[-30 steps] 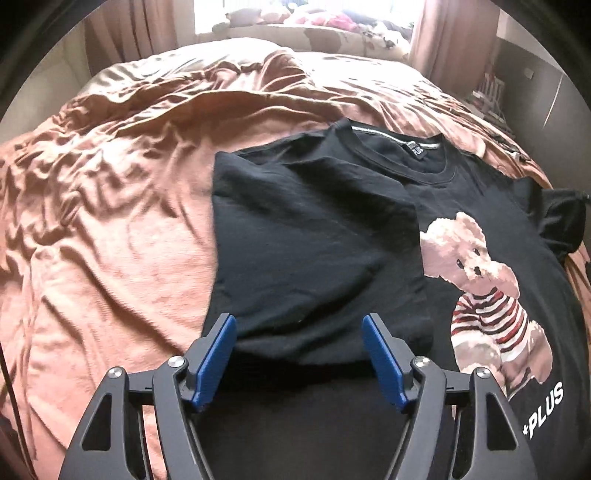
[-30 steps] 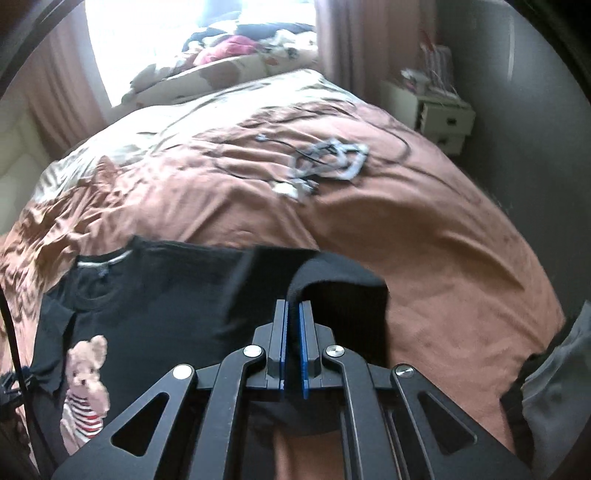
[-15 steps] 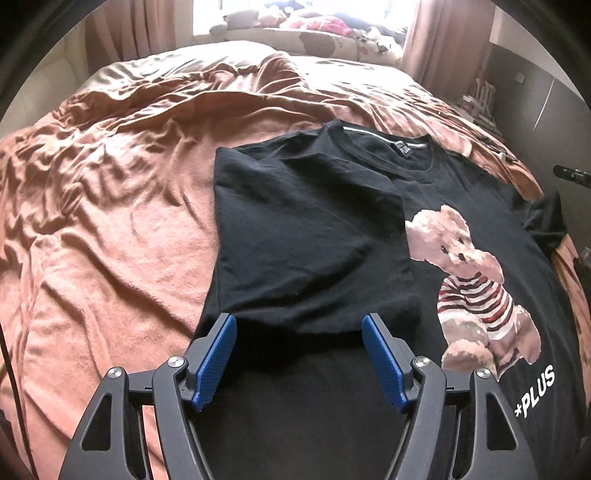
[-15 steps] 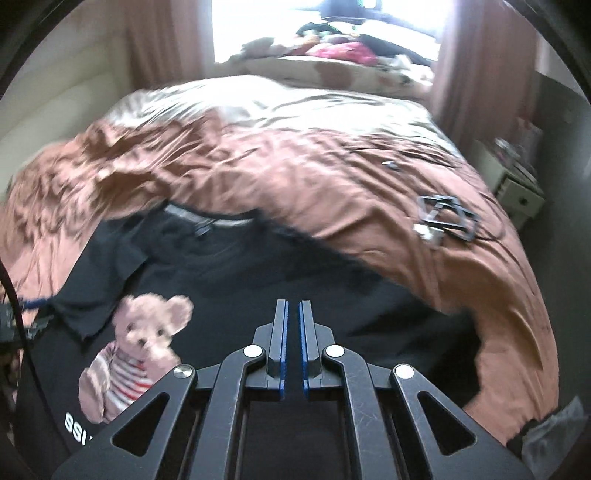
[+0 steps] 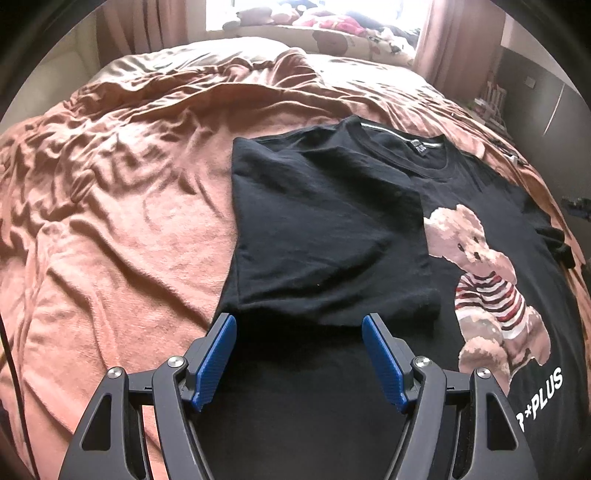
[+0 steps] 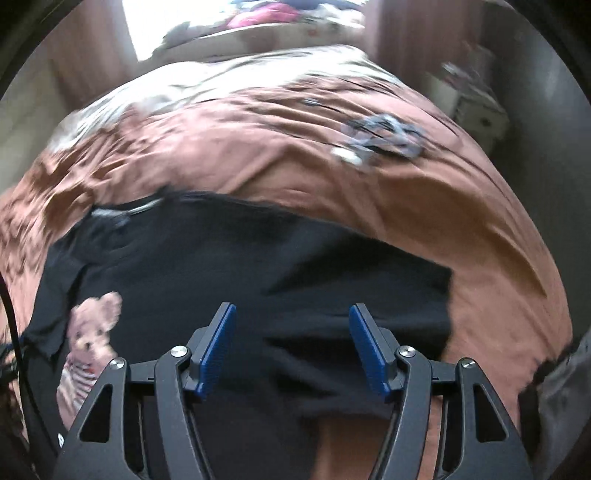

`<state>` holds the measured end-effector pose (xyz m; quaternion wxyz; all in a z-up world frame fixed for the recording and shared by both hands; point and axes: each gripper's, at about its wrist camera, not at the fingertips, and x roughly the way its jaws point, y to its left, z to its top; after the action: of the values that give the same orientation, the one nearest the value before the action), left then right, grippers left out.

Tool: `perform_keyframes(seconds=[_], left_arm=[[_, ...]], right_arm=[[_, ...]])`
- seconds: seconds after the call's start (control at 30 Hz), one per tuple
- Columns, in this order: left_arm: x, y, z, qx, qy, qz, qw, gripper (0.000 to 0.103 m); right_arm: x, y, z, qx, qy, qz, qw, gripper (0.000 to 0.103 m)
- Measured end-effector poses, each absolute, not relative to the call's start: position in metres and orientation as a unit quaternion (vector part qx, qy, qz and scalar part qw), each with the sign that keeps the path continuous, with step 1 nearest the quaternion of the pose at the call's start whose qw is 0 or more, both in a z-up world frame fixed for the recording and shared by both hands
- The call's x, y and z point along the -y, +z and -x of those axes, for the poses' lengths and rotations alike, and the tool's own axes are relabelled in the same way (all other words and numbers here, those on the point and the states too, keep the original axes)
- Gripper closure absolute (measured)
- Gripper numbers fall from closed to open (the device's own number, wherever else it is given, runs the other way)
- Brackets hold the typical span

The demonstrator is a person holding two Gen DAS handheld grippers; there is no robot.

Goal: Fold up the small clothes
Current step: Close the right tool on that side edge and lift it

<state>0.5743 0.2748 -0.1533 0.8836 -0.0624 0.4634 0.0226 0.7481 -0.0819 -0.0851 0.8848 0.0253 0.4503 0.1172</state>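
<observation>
A black T-shirt [image 5: 325, 236] with a teddy-bear print [image 5: 484, 284] lies face up on the brown bedspread [image 5: 122, 221]. Its left side and sleeve are folded in over the chest. My left gripper [image 5: 299, 354] hovers open over the lower edge of that folded flap, nothing between its blue pads. In the blurred right wrist view the same T-shirt [image 6: 229, 273] lies spread, its right sleeve flat toward the bed's edge. My right gripper [image 6: 291, 343] is above the shirt's right side, its jaws opening, and no cloth is pinched between them.
A grey tangle of straps and buckles [image 6: 384, 136] lies on the bedspread beyond the shirt. A bedside cabinet [image 6: 476, 110] stands at the right. Pillows and soft toys [image 5: 332, 26] line the head of the bed under the window. Grey cloth [image 6: 557, 398] shows at the lower right.
My right gripper was shut on the black sleeve, carried it and came back; now its jaws have opened and the sleeve lies flat. The left gripper has stayed open and nearly still.
</observation>
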Motion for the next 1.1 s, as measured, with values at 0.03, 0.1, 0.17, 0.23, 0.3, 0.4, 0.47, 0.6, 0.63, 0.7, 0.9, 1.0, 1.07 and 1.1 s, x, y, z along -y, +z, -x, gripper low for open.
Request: perform_keyframes(seconds=[0.03,0.1,0.17,0.23,0.3,0.4,0.47,0.6,0.63,0.7,0.9,1.0,1.07,1.1], left_arm=[[-0.275,-0.153,-0.575,-0.463,0.024,0.062,0.884,0.030],[-0.274,-0.153,-0.576,-0.462,0.027,0.063,0.884,0.030],[-0.272,-0.153,-0.578,-0.461,0.030,0.063,0.885,0.030],[-0.271,-0.153,-0.579,-0.459,0.034,0.065,0.885,0.030],[-0.269,-0.151,-0.579,-0.454,0.037,0.068,0.887,0.030],[-0.267,-0.148,-0.578,-0.450,0.040,0.068,0.890,0.030],[-0.266,-0.147,-0.579,-0.449,0.043,0.067,0.890,0.030],[-0.267,-0.144,-0.578,-0.447,0.049,0.069,0.891,0.030],[-0.268,-0.143,-0.577,-0.445,0.050,0.071,0.891,0.030],[-0.269,-0.143,-0.575,-0.443,0.051,0.073,0.892,0.030],[-0.277,-0.148,-0.574,-0.445,0.064,0.080,0.890,0.030],[-0.280,-0.148,-0.573,-0.445,0.069,0.085,0.889,0.030],[-0.280,-0.147,-0.572,-0.444,0.069,0.086,0.889,0.030],[-0.280,-0.146,-0.571,-0.443,0.068,0.086,0.890,0.030]], right_arm=[[0.097,-0.090,-0.752,-0.449,0.108,-0.038,0.886,0.041],[0.110,-0.095,-0.752,-0.444,0.100,-0.057,0.888,0.041],[0.129,-0.103,-0.756,-0.441,0.092,-0.082,0.889,0.041],[0.141,-0.112,-0.760,-0.440,0.086,-0.105,0.888,0.042],[0.149,-0.125,-0.763,-0.438,0.079,-0.128,0.887,0.043],[0.165,-0.138,-0.762,-0.445,0.076,-0.156,0.879,0.054],[0.171,-0.147,-0.764,-0.450,0.073,-0.170,0.874,0.059],[0.181,-0.160,-0.775,-0.452,0.067,-0.190,0.869,0.059],[0.183,-0.163,-0.777,-0.453,0.068,-0.195,0.867,0.059],[0.185,-0.170,-0.782,-0.458,0.070,-0.201,0.863,0.059],[0.183,-0.181,-0.791,-0.453,0.056,-0.197,0.868,0.072],[0.178,-0.178,-0.794,-0.461,0.044,-0.175,0.869,0.090],[0.175,-0.167,-0.797,-0.464,0.044,-0.162,0.870,0.101],[0.172,-0.158,-0.795,-0.456,0.050,-0.157,0.874,0.102]])
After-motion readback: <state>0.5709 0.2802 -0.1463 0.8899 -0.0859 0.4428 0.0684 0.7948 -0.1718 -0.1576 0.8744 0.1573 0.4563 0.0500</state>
